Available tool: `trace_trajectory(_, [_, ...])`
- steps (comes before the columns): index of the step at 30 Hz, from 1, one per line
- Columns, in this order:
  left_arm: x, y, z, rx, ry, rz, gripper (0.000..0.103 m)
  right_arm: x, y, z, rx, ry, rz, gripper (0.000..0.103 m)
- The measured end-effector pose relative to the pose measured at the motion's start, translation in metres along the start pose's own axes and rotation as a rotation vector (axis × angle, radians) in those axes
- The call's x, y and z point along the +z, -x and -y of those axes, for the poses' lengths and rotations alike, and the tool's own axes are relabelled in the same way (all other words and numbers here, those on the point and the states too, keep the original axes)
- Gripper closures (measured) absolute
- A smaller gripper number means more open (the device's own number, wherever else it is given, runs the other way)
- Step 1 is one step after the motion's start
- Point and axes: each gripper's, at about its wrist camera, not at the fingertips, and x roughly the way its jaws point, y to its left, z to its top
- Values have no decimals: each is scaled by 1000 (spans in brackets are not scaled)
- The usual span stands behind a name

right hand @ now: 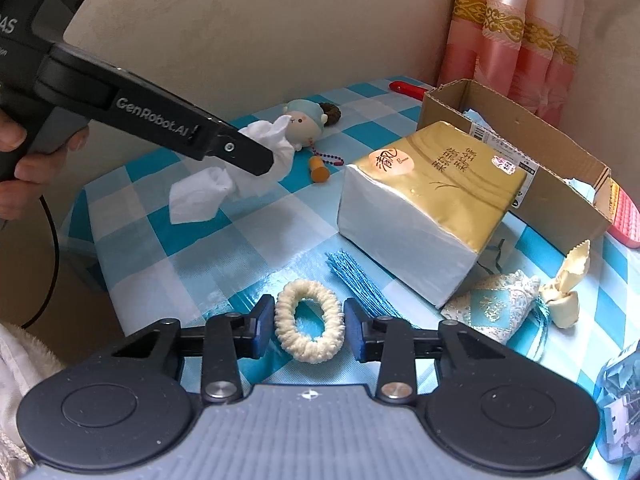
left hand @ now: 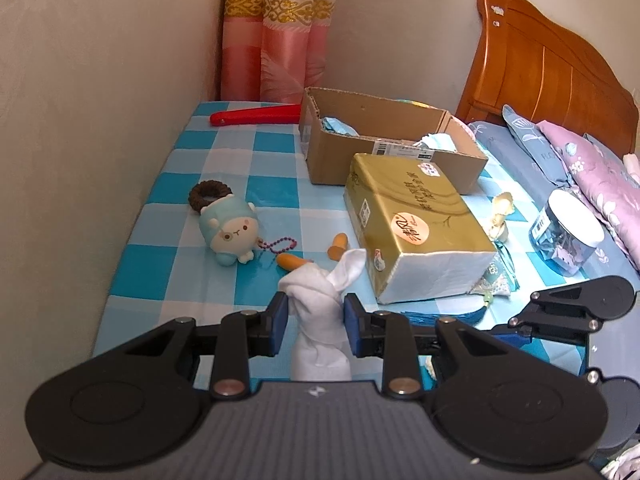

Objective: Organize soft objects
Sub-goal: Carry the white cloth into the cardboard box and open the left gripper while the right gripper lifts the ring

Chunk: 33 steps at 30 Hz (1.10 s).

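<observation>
Meanwhile, left tongs [left hand: 316, 325] clamp white cloth [left hand: 320, 300]; right tongs [right hand: 308, 326] squeeze cream scrunchie [right hand: 309, 320].

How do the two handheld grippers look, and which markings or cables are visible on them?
Each gripper has black linkage arms, round black discs, silver rivets, blue finger pads and a ribbed grey body. The left gripper, seen from the side, is a black bar printed "GenRobot.AI" in white, with a thin black cable hanging below its handle.

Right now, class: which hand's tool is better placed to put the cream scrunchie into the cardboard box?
Right: its tool already pinches the cream scrunchie, while the left tool is busy gripping white tissue.
</observation>
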Motion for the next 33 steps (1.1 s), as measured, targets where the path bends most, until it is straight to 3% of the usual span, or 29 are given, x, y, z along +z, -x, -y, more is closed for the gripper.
trace_trajectory(9, [8, 18, 17, -10, -57, -5, 74, 4, 22, 9, -8, -25, 20, 61])
trace_trajectory(19, [43, 24, 44, -69, -122, 67, 74, 10, 56, 37, -52, -67, 71, 61])
trace_trajectory(27, [102, -9, 75, -132, -201, 108, 74, 11, 71, 60, -99, -94, 108, 61])
trace_trajectory(33, [147, -49, 95, -131, -248, 103, 74, 7, 79, 70, -128, -112, 114, 61])
